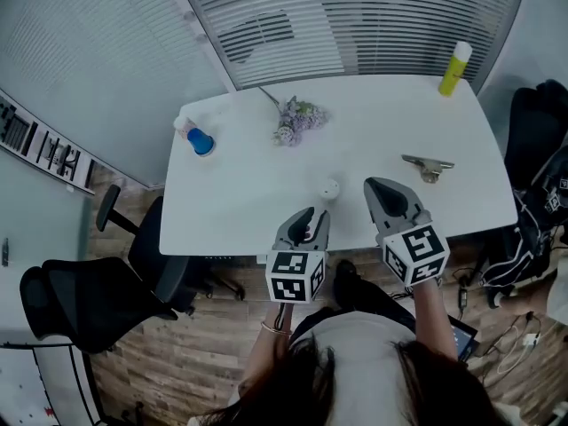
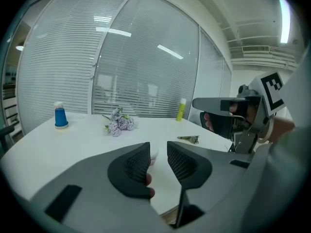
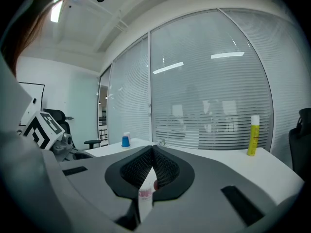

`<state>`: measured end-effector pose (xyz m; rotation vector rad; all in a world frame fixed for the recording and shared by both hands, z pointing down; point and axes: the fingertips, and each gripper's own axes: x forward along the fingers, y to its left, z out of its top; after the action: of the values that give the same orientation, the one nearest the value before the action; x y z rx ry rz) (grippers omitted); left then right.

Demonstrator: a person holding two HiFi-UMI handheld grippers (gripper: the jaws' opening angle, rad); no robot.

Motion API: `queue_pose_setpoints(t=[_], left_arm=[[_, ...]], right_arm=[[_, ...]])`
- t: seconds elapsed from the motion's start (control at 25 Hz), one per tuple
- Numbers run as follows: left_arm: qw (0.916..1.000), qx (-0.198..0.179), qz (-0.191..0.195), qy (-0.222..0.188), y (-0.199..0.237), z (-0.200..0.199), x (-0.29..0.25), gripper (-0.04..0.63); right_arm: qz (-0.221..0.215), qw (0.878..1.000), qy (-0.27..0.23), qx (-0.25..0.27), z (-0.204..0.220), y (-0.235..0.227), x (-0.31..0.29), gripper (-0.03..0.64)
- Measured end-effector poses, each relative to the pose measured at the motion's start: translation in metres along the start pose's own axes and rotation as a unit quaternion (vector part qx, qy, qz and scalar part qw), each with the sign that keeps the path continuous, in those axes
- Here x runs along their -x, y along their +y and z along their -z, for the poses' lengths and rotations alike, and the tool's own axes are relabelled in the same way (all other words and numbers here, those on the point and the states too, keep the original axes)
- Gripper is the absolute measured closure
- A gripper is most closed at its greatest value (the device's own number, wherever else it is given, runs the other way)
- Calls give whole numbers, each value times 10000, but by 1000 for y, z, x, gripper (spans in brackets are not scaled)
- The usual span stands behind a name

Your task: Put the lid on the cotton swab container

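The cotton swab container (image 1: 329, 188) is a small white round tub standing near the table's front edge. In the left gripper view the container (image 2: 153, 154) shows through the gap between the jaws, a little ahead of them and untouched. My left gripper (image 1: 311, 214) (image 2: 158, 149) is open just short of the tub, with nothing between its pads. My right gripper (image 1: 372, 184) (image 3: 152, 149) hovers to the tub's right, its tips pressed together. A white and pink sliver (image 3: 145, 196) shows in the slit below those tips; I cannot tell what it is. I see no separate lid.
On the white table (image 1: 240, 193) stand a blue-based bottle (image 1: 199, 140) at far left and a yellow glue stick (image 1: 454, 67) at the far right corner. A lavender sprig (image 1: 297, 119) lies at centre back, a metal clip (image 1: 428, 166) at right. An office chair (image 1: 98, 291) is left of the table.
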<state>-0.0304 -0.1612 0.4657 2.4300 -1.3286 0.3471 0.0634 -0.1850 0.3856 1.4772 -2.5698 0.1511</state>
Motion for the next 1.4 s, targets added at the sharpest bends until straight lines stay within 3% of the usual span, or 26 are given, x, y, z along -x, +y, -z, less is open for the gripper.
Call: queue_pose_setpoints(t=[0.56,1.0,1.4], left_arm=[[9978,157,-130,628,20,46,-48,402],[9958,16,-298,867,23,74,-80,350],[9943,-144,-380,982,25,75,-102,316]], right_arm=[[-115,9989,415,-189,31,-29,-47,589],[-181,9961,790,-361,63,-54,-73,589],[-297,9900,1254,-577,101,-71,-100,589]])
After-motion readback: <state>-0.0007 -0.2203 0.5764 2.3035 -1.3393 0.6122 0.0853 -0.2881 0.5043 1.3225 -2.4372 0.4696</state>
